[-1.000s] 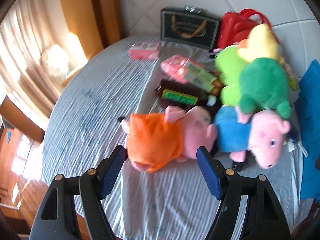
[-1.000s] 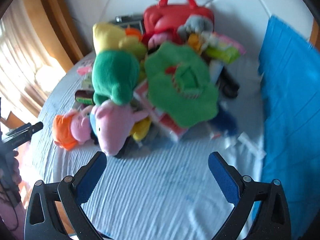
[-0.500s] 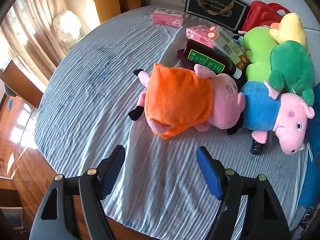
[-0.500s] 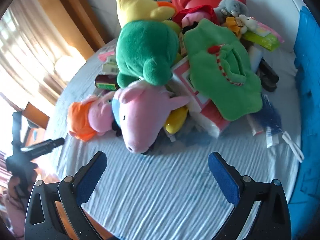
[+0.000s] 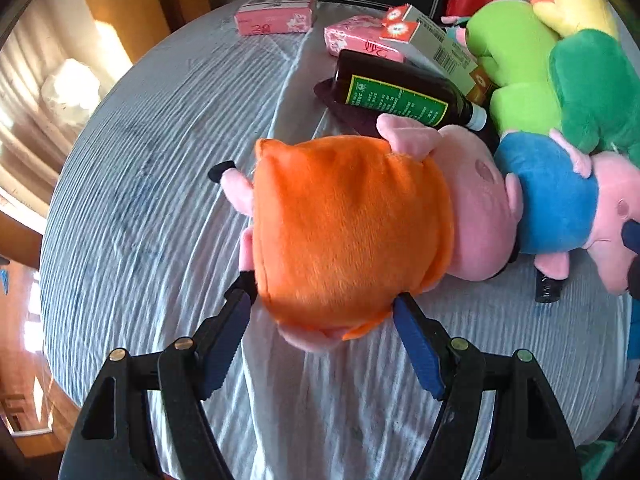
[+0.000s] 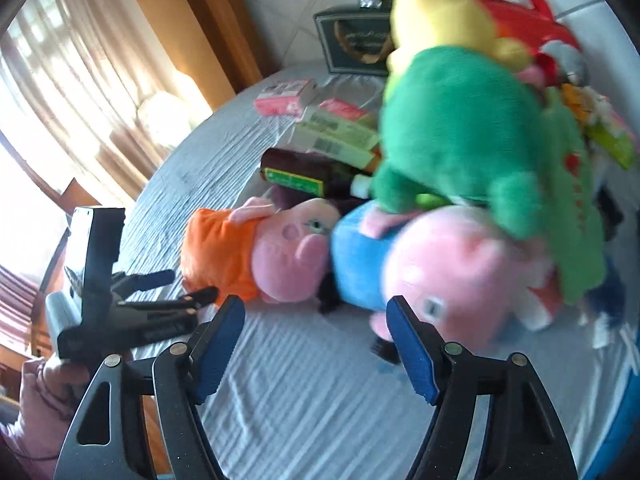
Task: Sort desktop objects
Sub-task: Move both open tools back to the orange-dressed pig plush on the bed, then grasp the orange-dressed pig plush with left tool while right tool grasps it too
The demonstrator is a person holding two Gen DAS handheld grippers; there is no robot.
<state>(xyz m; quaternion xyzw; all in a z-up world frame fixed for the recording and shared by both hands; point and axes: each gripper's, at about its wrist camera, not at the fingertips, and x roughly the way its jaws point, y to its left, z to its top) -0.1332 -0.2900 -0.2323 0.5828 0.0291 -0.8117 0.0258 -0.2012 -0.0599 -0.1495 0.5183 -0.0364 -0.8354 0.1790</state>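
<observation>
My left gripper (image 5: 322, 312) stood open astride the lower end of the orange-dressed pig plush (image 5: 348, 228) lying on the striped tablecloth (image 5: 160, 184), while my empty right gripper (image 6: 316, 324) was closing beside the blue-dressed pig plush (image 6: 440, 264).

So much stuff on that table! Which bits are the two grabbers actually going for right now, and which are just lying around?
In play:
- left gripper, jaws either side of the orange-dressed pig toy
- right gripper, jaws closing, nothing between them, close to the blue-dressed pig toy

Just lying there:
- dark bottle
- pink boxes
- green plush
- red bag
</observation>
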